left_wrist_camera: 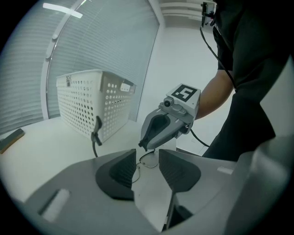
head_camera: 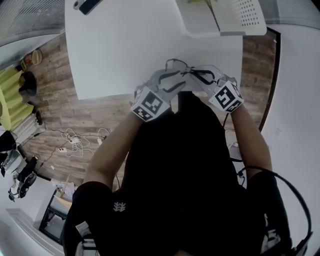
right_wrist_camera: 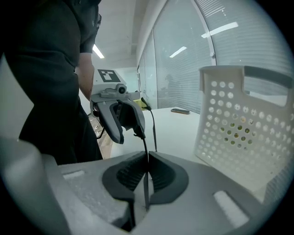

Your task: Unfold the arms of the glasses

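The glasses (head_camera: pixel 178 65) are thin, black and wire-framed, and are held just above the white table (head_camera: pixel 115 50) near its front edge. My right gripper (right_wrist_camera: pixel 147 172) is shut on one thin black arm (right_wrist_camera: pixel 146 149) of the glasses, which runs up between its pads. My left gripper (left_wrist_camera: pixel 147 170) stands open, with the wire rim (left_wrist_camera: pixel 146 160) just beyond its pads and untouched. The other arm's dark tip (left_wrist_camera: pixel 96 135) sticks up in front of the basket. In the head view the left gripper (head_camera: pixel 172 80) and right gripper (head_camera: pixel 197 75) face each other across the glasses.
A white perforated basket (right_wrist_camera: pixel 239 124) stands on the table behind the glasses, also seen in the head view (head_camera: pixel 220 17). A flat dark object (head_camera: pixel 89 5) lies at the table's far left. Wooden floor with cables (head_camera: pixel 75 140) lies below the table's edge.
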`<state>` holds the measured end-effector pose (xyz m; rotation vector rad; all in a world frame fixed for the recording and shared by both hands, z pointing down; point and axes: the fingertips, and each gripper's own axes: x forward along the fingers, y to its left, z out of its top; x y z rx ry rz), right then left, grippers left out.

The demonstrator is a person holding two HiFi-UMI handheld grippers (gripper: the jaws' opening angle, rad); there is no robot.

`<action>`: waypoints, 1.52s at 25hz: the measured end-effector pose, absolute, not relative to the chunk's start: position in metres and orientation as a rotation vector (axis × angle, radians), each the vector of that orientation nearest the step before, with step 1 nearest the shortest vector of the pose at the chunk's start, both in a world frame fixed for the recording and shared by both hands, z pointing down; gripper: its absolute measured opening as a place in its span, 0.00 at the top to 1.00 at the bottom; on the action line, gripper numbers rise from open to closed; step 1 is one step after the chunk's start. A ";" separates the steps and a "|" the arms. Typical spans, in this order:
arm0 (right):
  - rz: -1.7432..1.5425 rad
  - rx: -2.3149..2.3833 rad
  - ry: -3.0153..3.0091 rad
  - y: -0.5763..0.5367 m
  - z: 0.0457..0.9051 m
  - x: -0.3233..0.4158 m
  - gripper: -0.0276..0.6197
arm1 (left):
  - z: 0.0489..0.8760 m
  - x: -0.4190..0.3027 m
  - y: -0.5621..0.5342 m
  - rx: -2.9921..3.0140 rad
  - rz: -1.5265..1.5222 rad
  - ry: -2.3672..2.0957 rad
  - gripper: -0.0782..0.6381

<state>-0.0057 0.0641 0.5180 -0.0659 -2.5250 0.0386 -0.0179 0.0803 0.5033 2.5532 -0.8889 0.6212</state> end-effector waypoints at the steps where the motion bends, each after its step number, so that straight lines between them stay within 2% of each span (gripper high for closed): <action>1: 0.038 -0.066 -2.530 0.065 0.517 -0.006 0.93 | 0.503 -0.016 0.080 2.558 0.625 -0.877 0.66; 12: 0.052 -0.025 -2.508 0.069 0.520 -0.002 0.93 | 0.492 -0.007 0.086 2.607 0.664 -0.836 0.66; 18: 0.046 0.003 -2.514 0.074 0.517 0.008 0.86 | 0.486 0.001 0.091 2.627 0.665 -0.822 0.66; 23: 0.107 0.056 -2.531 0.073 0.515 0.029 0.85 | 0.480 0.011 0.096 2.645 0.671 -0.795 0.66; 38: 0.193 0.277 -2.538 0.051 0.513 0.073 0.85 | 0.458 0.048 0.104 2.718 0.697 -0.706 0.66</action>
